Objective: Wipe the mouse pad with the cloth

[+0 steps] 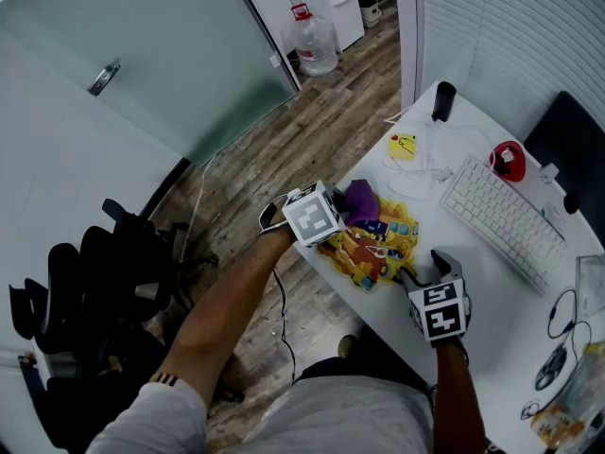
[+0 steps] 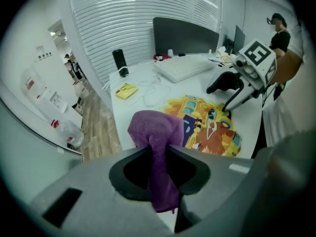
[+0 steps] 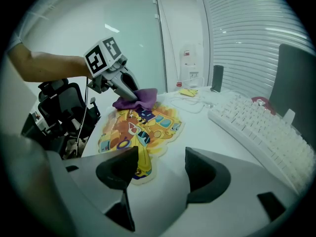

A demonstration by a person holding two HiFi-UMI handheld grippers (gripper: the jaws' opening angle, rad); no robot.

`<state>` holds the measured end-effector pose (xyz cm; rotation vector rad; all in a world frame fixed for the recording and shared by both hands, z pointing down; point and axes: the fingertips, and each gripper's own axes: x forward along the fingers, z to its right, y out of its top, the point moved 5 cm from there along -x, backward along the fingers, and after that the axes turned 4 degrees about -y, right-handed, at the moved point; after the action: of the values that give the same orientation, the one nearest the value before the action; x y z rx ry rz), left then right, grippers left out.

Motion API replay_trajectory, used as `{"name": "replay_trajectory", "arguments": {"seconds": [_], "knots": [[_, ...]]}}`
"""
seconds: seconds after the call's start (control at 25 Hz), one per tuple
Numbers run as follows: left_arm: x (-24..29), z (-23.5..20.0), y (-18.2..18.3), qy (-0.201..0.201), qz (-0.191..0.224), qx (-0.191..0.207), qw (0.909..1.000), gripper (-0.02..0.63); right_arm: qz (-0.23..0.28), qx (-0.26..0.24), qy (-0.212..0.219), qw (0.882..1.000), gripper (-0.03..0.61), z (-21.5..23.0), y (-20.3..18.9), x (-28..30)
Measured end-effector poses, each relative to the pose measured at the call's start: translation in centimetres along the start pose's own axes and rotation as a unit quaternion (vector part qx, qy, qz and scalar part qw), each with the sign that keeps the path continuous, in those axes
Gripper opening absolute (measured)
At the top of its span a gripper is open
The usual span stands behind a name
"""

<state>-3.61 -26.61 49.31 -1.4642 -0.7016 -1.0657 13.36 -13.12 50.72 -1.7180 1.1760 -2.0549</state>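
The left gripper [image 2: 159, 167] has its jaws closed on a purple cloth [image 2: 157, 132]: a narrow fold runs down between them and the rest bunches out in front. From the head view, that cloth [image 1: 359, 200] sits at the far left part of a colourful cartoon-printed mouse pad [image 1: 373, 244], which lies flat near the front edge of the white worktop [image 1: 492, 291], and the left gripper [image 1: 345, 211] reaches in from the worktop's edge over the wooden floor [image 1: 312, 130]. The right gripper view shows the cloth [image 3: 138, 98] touching the pad [image 3: 138, 127] beneath the left gripper [image 3: 129, 97]. The right gripper [image 3: 160, 169] has its jaws standing apart with nothing clamped; bare worktop [image 3: 197, 132] lies between them, the pad's near edge just ahead of the left jaw. In the left gripper view the right gripper [image 2: 224, 107] points down at the pad [image 2: 210, 125], its tips at that edge. A white keyboard [image 1: 501, 218] lies beyond the pad, with loose white cable [image 1: 430, 170] and a small yellow item [image 1: 403, 146] farther along the worktop.
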Motion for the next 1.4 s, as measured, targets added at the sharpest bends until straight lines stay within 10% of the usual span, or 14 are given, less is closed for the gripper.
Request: {"name": "replay_trajectory", "arguments": {"seconds": [0.44,0.84,1.4], "knots": [[-3.2,-1.6,-5.2,0.04,-0.007,-0.068,0.9968,0.082,0.003,0.001,0.003,1.0,0.258,0.0,-0.1,0.0],[-3.3,6.6,2.3,-0.005,0.058,0.016,0.9982,0.083,0.011,-0.001,0.002,1.0,0.258,0.0,-0.3,0.1],[3.0,12.3,7.7,-0.092,-0.014,0.084,0.9921,0.083,0.015,-0.003,0.0,1.0,0.258,-0.2,-0.3,0.0]]}}
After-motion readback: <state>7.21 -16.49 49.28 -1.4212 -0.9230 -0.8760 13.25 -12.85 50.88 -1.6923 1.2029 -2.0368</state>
